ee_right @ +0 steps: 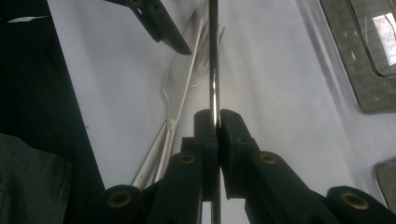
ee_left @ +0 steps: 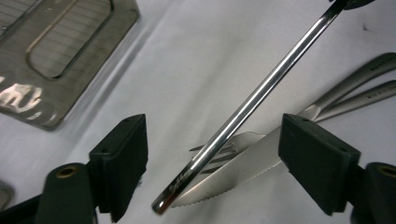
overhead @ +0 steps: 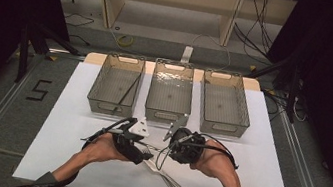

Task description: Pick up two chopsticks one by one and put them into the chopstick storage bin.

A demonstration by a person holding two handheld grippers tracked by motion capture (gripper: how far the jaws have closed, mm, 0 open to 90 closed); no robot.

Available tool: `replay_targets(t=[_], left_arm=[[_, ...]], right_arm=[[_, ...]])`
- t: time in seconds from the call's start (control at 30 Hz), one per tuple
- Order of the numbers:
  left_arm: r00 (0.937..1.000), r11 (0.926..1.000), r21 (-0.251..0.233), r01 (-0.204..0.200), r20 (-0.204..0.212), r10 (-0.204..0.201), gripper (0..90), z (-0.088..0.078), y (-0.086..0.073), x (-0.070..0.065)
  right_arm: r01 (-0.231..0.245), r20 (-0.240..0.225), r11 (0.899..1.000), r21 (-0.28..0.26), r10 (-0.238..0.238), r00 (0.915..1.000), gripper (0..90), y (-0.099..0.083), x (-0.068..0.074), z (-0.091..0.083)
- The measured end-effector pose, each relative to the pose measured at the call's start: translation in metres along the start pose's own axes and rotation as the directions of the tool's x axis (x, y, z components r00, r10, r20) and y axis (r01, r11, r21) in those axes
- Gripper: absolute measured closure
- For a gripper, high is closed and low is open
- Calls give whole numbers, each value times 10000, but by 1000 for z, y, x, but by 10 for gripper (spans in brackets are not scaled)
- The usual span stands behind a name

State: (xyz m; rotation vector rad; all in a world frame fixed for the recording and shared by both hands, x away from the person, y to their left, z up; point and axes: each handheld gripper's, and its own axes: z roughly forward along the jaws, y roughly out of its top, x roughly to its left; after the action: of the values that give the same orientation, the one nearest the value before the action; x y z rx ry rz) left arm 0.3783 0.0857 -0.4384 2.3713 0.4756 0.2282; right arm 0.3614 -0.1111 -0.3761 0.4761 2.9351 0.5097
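A shiny metal stick (ee_right: 213, 60) is pinched between the pads of my right gripper (ee_right: 217, 119), which is shut on it. The stick reaches across to my left gripper (ee_left: 212, 154), and its free end (ee_left: 187, 179) hangs between the open jaws without touching either pad. Below it a serrated knife (ee_left: 243, 172) and a fork (ee_left: 226, 150) lie side by side on the white table. From above, the left gripper (overhead: 147, 152) and right gripper (overhead: 169, 149) face each other just in front of the bins, with the stick (overhead: 158, 149) bridging them.
Three clear mesh bins stand in a row behind the grippers: the left bin (overhead: 98, 80) holds one dark stick (overhead: 126, 95), then come the middle bin (overhead: 166, 116) and the right bin (overhead: 245, 111). The knife and fork handles (overhead: 177, 186) point toward the table's near edge.
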Motion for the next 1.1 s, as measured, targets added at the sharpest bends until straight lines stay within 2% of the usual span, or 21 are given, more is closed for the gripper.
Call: replay_targets(t=[0.23,0.3,0.33,0.37,0.4,0.47,0.57,0.63,0.77,0.87,1.0,1.07,1.1], left_arm=[[9980,9985,115,-534,357,530,377,1,3,-9],[9957,9963,273,-817,454,805,411,2,4,-11],[9954,9962,265,-828,496,814,436,2,4,-12],[9930,9935,424,-1058,581,1032,459,1,5,-12],[9941,9951,305,-945,565,927,480,1,5,-14],[9924,9942,295,-1036,701,1013,519,0,6,-16],[9895,9930,236,-1160,894,1135,570,0,7,-17],[9868,9908,306,-1321,988,1286,624,-1,7,-18],[9841,9908,338,-1311,1254,1260,709,-1,6,-17],[9797,9874,402,-1532,1370,1465,733,-2,6,-18],[9725,9841,427,-1725,1662,1633,772,-5,7,-21],[9635,9813,353,-1893,1995,1787,812,-7,7,-23],[9645,9825,327,-1836,1988,1736,833,-7,7,-23]], right_arm=[[334,-132,9994,71,-334,9994,869,4,7,-1],[436,-150,9990,54,-435,9989,868,4,7,-1],[456,-176,9989,49,-455,9988,868,4,8,-1],[380,-189,9992,78,-378,9991,868,5,9,-1],[446,-230,9990,97,-443,9988,868,5,9,-1],[629,-269,9980,1,-629,9977,868,5,9,0],[688,-345,9976,-13,-688,9970,868,5,10,0],[659,-381,9977,176,-652,9971,868,5,12,-2],[723,-481,9974,77,-719,9963,867,5,12,0],[912,-649,9956,208,-897,9939,866,4,11,0],[988,-866,9950,-156,-998,9912,852,1,7,-1],[879,-778,9956,-327,-903,9929,824,0,5,-2],[606,-532,9977,-316,-622,9966,803,0,4,-4]])
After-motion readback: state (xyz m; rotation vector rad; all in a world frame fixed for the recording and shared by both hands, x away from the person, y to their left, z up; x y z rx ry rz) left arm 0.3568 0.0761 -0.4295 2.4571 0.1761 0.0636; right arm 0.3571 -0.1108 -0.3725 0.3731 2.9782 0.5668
